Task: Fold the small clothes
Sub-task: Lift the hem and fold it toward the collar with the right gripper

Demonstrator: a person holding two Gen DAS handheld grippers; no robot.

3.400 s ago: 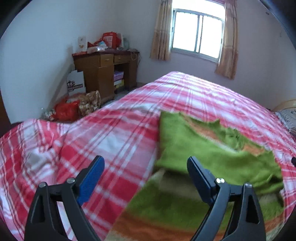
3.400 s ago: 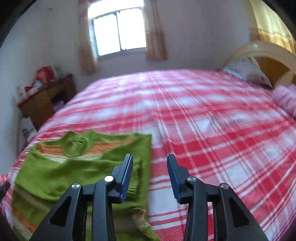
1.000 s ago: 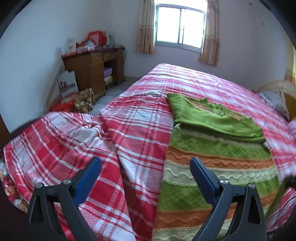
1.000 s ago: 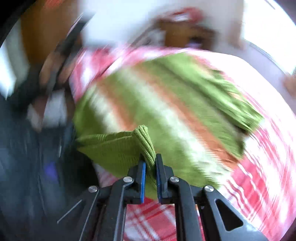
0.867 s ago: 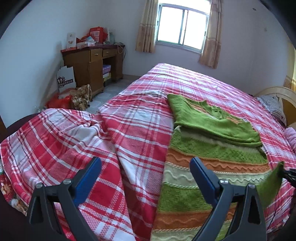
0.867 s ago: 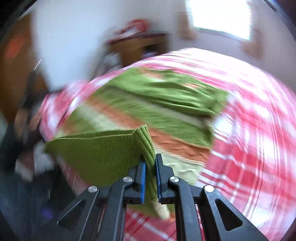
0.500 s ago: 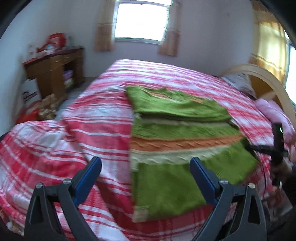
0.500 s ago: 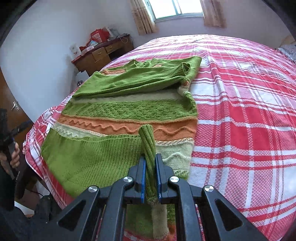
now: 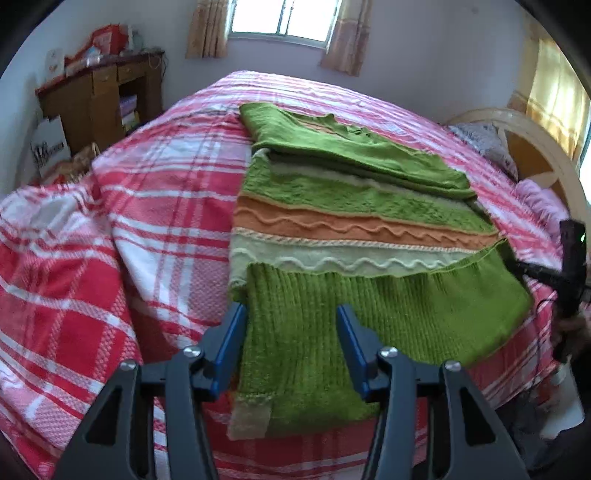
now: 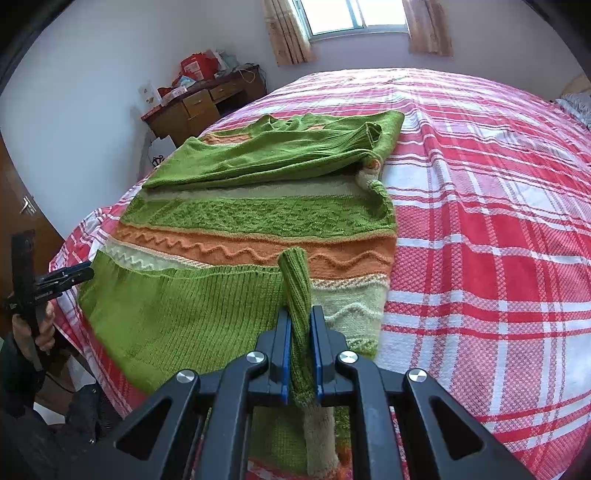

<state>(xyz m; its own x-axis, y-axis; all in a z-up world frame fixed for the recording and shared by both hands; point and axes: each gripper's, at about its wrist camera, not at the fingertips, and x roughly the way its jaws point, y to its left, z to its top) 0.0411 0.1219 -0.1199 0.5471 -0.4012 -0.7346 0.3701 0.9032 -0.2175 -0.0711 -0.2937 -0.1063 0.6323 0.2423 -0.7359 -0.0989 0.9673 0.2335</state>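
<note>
A green knit sweater (image 9: pixel 343 206) with orange and cream bands lies flat on the red plaid bed (image 9: pixel 166 206), its sleeves folded across the top. Its ribbed green hem (image 9: pixel 369 314) is turned up over the cream band. My left gripper (image 9: pixel 290 343) is open, its fingers straddling the near left corner of the hem. My right gripper (image 10: pixel 300 350) is shut on the right corner of the hem (image 10: pixel 295 280), held just above the sweater (image 10: pixel 266 218). The right gripper also shows at the right edge of the left wrist view (image 9: pixel 546 273).
A wooden desk (image 9: pixel 96 96) with clutter stands by the wall at the far left. A window with curtains (image 9: pixel 280 18) is behind the bed. Pillows and a headboard (image 9: pixel 532 147) are at the right. The bed's edge runs close below me.
My right gripper swung the pinched hem corner up over the sweater's lower bands. My left gripper came down to the near left hem corner and its jaws narrowed.
</note>
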